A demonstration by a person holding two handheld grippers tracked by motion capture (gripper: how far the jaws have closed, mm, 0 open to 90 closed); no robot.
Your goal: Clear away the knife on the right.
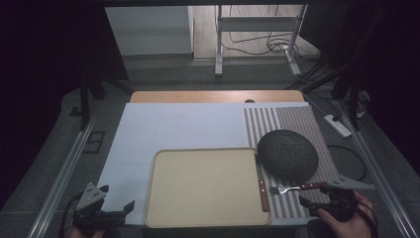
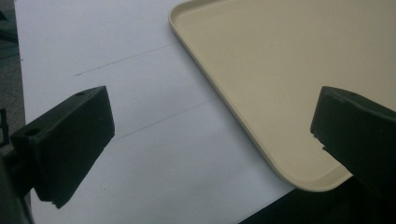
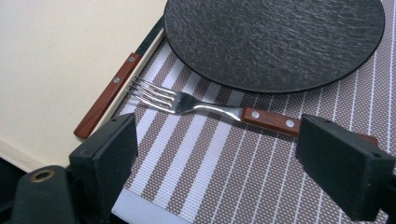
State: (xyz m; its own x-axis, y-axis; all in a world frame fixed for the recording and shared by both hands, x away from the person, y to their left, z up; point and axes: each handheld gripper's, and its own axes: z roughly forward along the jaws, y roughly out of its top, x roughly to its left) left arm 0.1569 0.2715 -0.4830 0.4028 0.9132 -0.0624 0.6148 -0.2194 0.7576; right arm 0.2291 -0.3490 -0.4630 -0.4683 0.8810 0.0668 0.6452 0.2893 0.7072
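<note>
Jaws on your right gripper (image 3: pixel 215 154) stood spread and empty at the bottom of the right gripper view, the fork (image 3: pixel 212 106) lying flat just beyond them on the striped placemat (image 3: pixel 243 177). Its tines pointed toward the knife (image 3: pixel 114 88), which lay along the right edge of the beige tray (image 1: pixel 163 163). Behind the fork sat the dark plate (image 3: pixel 275 37). Your left gripper (image 1: pixel 111 208) hung at the lower left of the high view, jaws also spread, over the white counter (image 2: pixel 116 70) beside the tray's corner.
</note>
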